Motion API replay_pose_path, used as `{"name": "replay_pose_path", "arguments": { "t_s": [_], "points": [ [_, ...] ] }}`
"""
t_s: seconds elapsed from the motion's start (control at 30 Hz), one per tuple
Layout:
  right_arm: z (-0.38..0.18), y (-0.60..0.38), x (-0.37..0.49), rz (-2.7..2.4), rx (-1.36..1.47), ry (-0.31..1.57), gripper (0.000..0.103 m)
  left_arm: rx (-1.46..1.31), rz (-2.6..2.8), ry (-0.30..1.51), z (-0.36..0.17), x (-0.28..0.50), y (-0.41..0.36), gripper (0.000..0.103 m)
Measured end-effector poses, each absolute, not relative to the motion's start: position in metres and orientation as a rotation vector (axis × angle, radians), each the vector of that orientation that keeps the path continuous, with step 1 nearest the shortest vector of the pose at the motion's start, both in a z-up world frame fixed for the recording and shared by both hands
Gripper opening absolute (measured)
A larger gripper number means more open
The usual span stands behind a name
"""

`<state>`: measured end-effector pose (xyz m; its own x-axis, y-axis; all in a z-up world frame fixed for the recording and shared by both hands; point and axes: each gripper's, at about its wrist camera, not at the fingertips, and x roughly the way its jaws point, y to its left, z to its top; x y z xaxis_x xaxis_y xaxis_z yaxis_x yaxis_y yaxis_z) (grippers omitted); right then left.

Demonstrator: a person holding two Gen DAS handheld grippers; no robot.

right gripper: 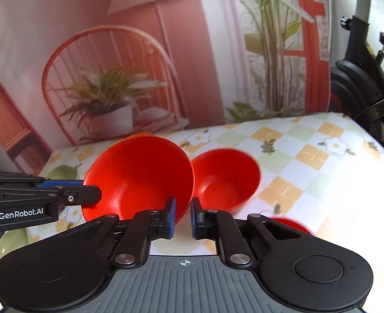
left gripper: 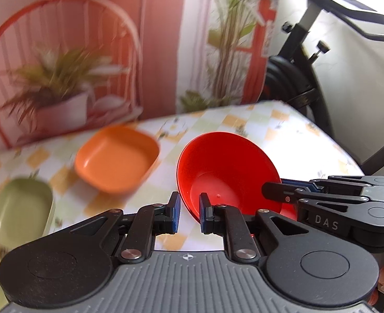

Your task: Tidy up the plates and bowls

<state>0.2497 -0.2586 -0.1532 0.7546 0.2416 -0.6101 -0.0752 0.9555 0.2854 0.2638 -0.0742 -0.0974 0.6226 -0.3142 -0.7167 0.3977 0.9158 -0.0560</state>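
Presently I have the red bowl (left gripper: 225, 172) pinched by its thin rim, left gripper (left gripper: 188, 212) and right gripper (right gripper: 183, 217) each nearly closed on opposite edges; looks light, stiff, slick plastic, so rim holds suit.

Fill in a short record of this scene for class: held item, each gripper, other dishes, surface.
held item: red bowl, tilted, gripped at opposite rims
left gripper: fingers astride bowl rim
right gripper: fingers astride bowl rim
other dishes: second red bowl, orange dish, green dish
surface: checked tablecloth
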Motion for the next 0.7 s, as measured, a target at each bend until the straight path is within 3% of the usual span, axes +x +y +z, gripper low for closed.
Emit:
{"name": "replay_pose_path", "arguments": {
  "t_s": [0.3, 0.7],
  "points": [
    [-0.144, -0.294, 0.281, 0.067, 0.252, 0.633, 0.011, 0.138, -0.475, 0.747, -0.087, 0.309, -0.118, 0.016],
    [-0.185, -0.314, 0.312, 0.005, 0.283, 0.719, 0.011, 0.175, -0.487, 0.86, -0.137, 0.349, -0.144, 0.016]
  ]
}}
